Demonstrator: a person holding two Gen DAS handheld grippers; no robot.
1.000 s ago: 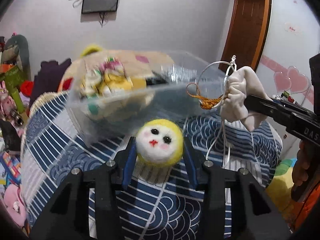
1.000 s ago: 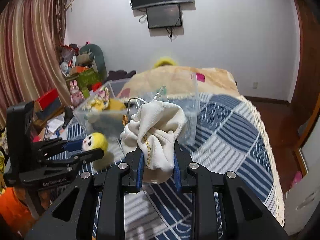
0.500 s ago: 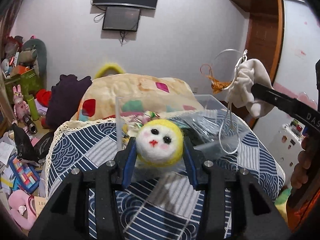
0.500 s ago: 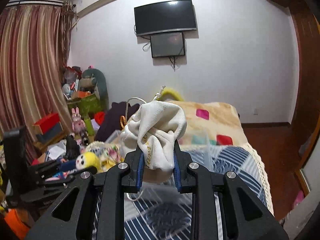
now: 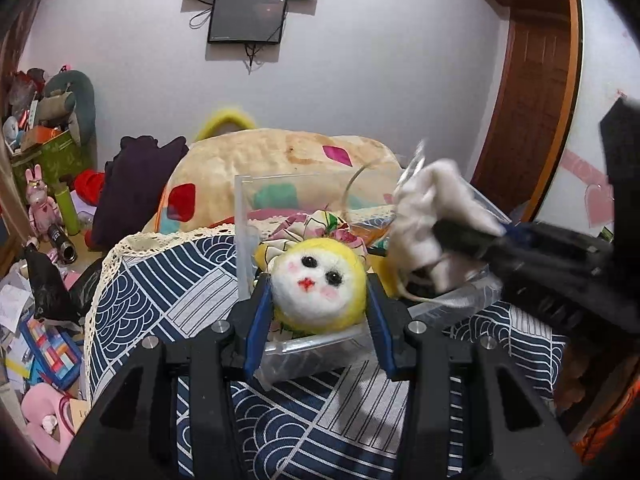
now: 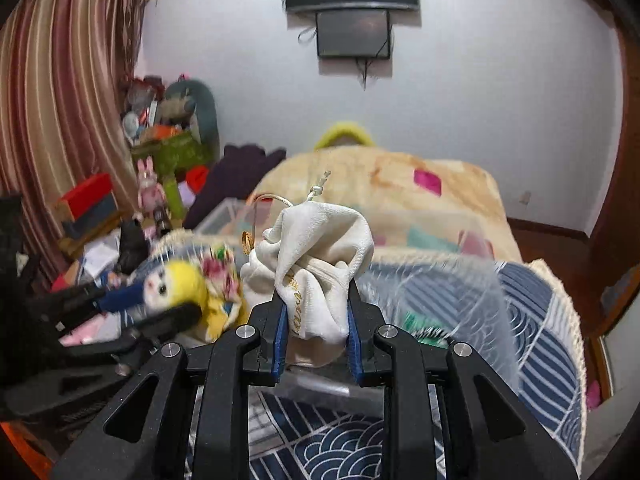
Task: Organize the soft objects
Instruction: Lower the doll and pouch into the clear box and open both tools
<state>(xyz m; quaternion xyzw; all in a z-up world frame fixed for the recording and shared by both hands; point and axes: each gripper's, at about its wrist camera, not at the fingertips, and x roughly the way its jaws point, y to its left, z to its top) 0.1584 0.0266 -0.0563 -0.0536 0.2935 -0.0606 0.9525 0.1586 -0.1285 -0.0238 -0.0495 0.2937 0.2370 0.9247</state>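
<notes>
My left gripper [image 5: 318, 300] is shut on a round yellow-and-white felt doll head [image 5: 318, 290] and holds it over the near edge of a clear plastic bin [image 5: 320, 350] on the bed. My right gripper [image 6: 316, 328] is shut on a cream drawstring pouch [image 6: 320, 256] with a cord loop. It holds the pouch above the bin's right part. The pouch [image 5: 436, 220] and right gripper [image 5: 480, 236] show blurred in the left wrist view. The doll head [image 6: 176, 284] shows at left in the right wrist view. A floral fabric piece [image 5: 320, 226] lies inside the bin.
The bin stands on a navy-and-white patterned bedspread [image 5: 168, 292]. A beige blanket with coloured patches [image 5: 280, 160] lies behind it. Toys, boxes and clutter [image 5: 40, 184] fill the floor at left. A wooden door [image 5: 528, 92] is at right.
Both grippers rose with their loads, then came down toward the bin. The right gripper with the pouch has dropped close over the bin, next to the doll head.
</notes>
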